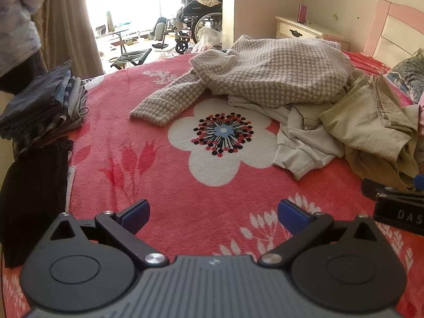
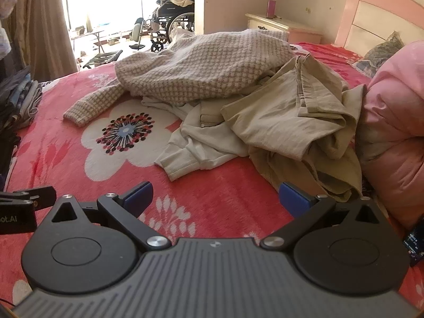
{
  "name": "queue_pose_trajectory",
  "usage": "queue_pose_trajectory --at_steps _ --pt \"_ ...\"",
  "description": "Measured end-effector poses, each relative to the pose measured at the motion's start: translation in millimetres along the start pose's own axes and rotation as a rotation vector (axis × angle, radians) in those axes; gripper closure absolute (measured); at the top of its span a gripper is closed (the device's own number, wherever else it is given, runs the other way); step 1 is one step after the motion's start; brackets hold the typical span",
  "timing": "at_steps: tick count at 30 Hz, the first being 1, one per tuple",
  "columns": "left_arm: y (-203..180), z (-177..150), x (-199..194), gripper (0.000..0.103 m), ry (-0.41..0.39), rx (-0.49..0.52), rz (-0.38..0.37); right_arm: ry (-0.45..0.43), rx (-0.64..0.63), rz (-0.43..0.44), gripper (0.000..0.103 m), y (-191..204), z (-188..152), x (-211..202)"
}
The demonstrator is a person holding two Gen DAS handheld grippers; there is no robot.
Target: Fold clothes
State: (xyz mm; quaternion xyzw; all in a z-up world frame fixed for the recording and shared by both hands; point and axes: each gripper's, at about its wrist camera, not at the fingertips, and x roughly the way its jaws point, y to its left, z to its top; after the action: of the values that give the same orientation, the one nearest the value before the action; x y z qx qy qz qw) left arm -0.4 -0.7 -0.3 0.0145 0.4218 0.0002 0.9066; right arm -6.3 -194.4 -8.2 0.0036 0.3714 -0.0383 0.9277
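Observation:
A heap of unfolded clothes lies on the red floral blanket (image 1: 159, 180): a houndstooth sweater (image 1: 270, 71) (image 2: 206, 63) on top, a white garment (image 1: 304, 137) (image 2: 201, 143) under it, and khaki trousers (image 1: 371, 127) (image 2: 291, 122) at the right. My left gripper (image 1: 213, 212) is open and empty above the blanket, in front of the heap. My right gripper (image 2: 214, 198) is open and empty, just short of the white garment's cuff. The right gripper's edge shows in the left wrist view (image 1: 397, 206).
A stack of folded clothes (image 1: 45, 106) and a black folded garment (image 1: 31, 193) lie at the bed's left edge. A pink quilt (image 2: 392, 122) sits at the right. A headboard (image 2: 376, 18), a nightstand (image 1: 302, 30) and a wheelchair (image 1: 198, 18) stand behind.

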Motion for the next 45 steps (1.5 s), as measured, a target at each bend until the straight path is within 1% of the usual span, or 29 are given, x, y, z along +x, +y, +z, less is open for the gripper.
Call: queue_pose_trajectory --at_steps 11,14,25,34,40,45 --pt "-3 -3 0 0.0 -0.002 0.017 0.013 -0.008 0.023 0.006 0.001 -12 2 6" --pt "-4 -3 -1 0.0 -0.006 0.021 0.015 -0.014 0.025 -0.02 0.001 -7 -1 2" --pt "-4 -4 -8 0.0 -0.037 0.021 0.016 -0.02 0.034 -0.041 0.001 -11 1 1" --pt "-1 -3 -7 0.0 -0.017 0.006 0.004 -0.029 0.037 -0.047 0.001 -12 1 -1" --pt "-5 -4 -7 0.0 -0.018 0.019 0.001 -0.03 0.037 -0.049 0.001 -12 2 -1" --pt "-5 -4 -6 0.0 -0.012 0.018 0.012 -0.029 0.041 -0.052 0.001 -13 1 0"
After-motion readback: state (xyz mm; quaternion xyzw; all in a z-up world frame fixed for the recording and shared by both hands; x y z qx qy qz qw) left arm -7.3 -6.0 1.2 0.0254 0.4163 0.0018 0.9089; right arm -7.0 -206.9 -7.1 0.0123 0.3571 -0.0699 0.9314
